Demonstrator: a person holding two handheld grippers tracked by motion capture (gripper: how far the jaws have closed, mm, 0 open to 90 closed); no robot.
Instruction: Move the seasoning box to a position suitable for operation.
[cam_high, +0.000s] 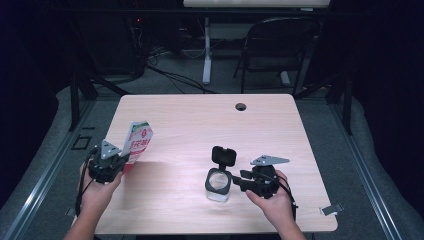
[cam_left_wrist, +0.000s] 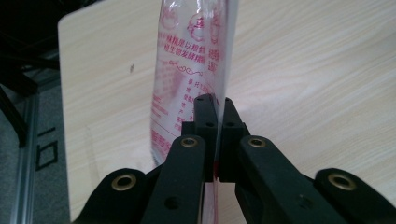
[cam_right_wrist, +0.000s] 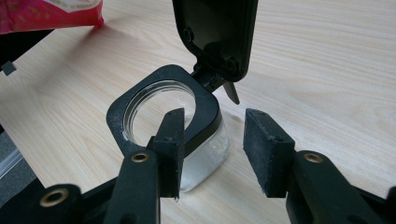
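A red and white printed pouch (cam_high: 139, 140) stands tilted off the table's left side, pinched at its lower edge by my left gripper (cam_high: 125, 162). In the left gripper view the black jaws (cam_left_wrist: 215, 100) are closed on the pouch (cam_left_wrist: 191, 56). A small clear glass jar (cam_high: 218, 182) with a black collar sits front centre, its hinged black lid (cam_high: 224, 155) flipped up. My right gripper (cam_high: 237, 181) is at the jar's right side. In the right gripper view the jaws (cam_right_wrist: 215, 116) stand apart at the jar (cam_right_wrist: 205, 158): one finger overlaps the collar and a gap separates the other from the glass. The lid (cam_right_wrist: 219, 32) rises behind.
The wooden table (cam_high: 200, 120) has a round cable hole (cam_high: 241, 106) near its far edge. A small grey clip (cam_high: 330, 209) lies at the front right corner. A folding chair (cam_high: 280, 45) and cables stand on the floor beyond the table.
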